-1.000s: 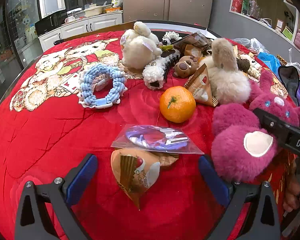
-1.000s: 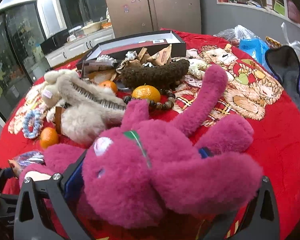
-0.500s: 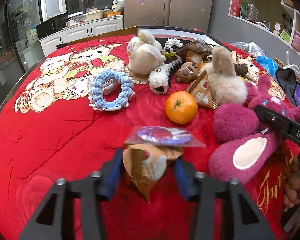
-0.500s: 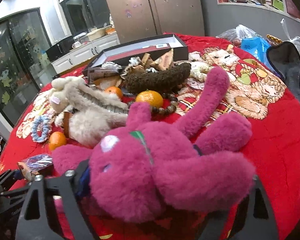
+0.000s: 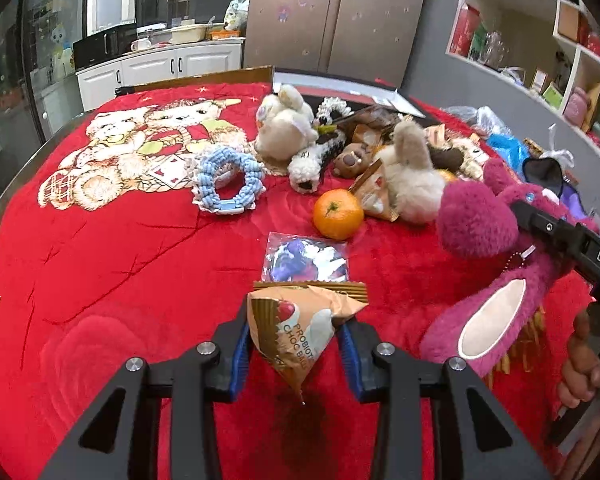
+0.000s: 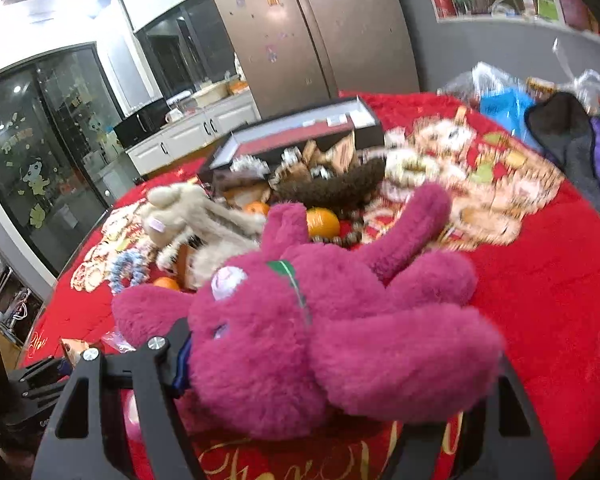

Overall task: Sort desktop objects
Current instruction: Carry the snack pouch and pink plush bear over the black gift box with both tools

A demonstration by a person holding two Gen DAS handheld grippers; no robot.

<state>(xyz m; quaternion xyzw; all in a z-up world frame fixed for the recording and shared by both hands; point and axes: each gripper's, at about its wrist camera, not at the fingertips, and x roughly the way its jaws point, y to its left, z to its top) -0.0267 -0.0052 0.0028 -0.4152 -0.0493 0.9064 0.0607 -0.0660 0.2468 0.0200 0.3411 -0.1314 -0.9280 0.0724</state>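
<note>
My left gripper (image 5: 296, 354) closing, now clamped on snack pouch (image 5: 300, 328), lifted off red cloth (image 5: 100, 280). My right gripper (image 6: 332, 364) closing on pink plush (image 6: 320, 332), also raised. Both ready for sorting.

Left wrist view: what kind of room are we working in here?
Most likely a home kitchen-dining area: a tall steel fridge behind the table, white cabinets with a microwave on the counter, and open wall shelves on the right.
</note>
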